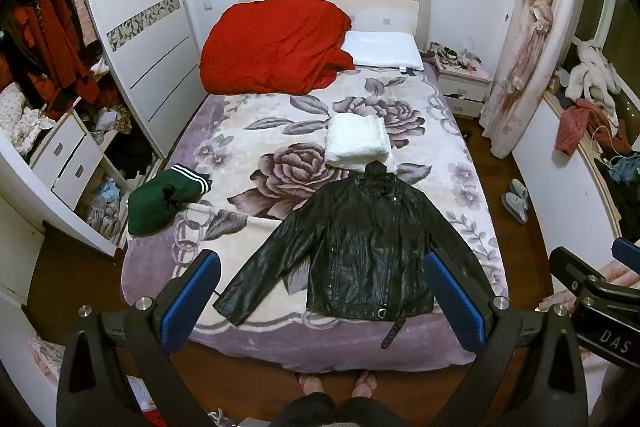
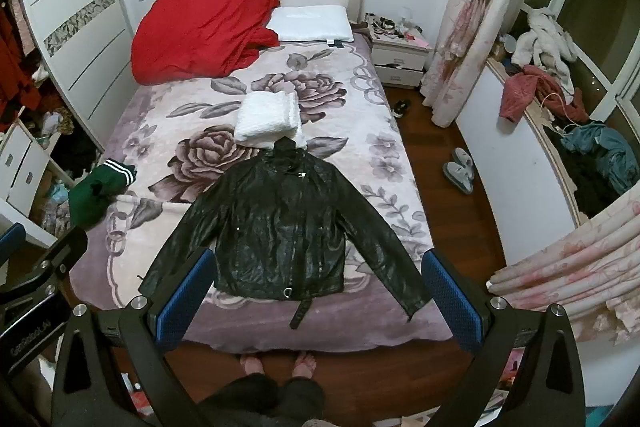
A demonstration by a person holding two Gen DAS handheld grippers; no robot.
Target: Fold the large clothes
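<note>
While it lies spread flat on its back near the foot of the bed (image 1: 224, 131), the black leather jacket (image 1: 360, 251) has both sleeves angled outward and its collar pointing toward the headboard; a loose belt strap hangs over the foot edge. Just beyond the collar sits a folded white towel (image 1: 357, 143), touching or nearly touching it. To the jacket's left, at the bed's side edge, is a bunched green garment (image 1: 164, 199) with white stripes. Farther up, a red quilt (image 1: 272, 47) is heaped beside a white pillow (image 1: 382, 49) against the headboard. Both tools hang above the foot of the bed, well clear of the jacket: the left gripper (image 1: 326, 301) has its jaws spread wide with nothing between them, and the right gripper (image 2: 318, 297) likewise stands wide and empty. Below, the person's bare feet (image 2: 276, 365) rest on the wooden floor.
</note>
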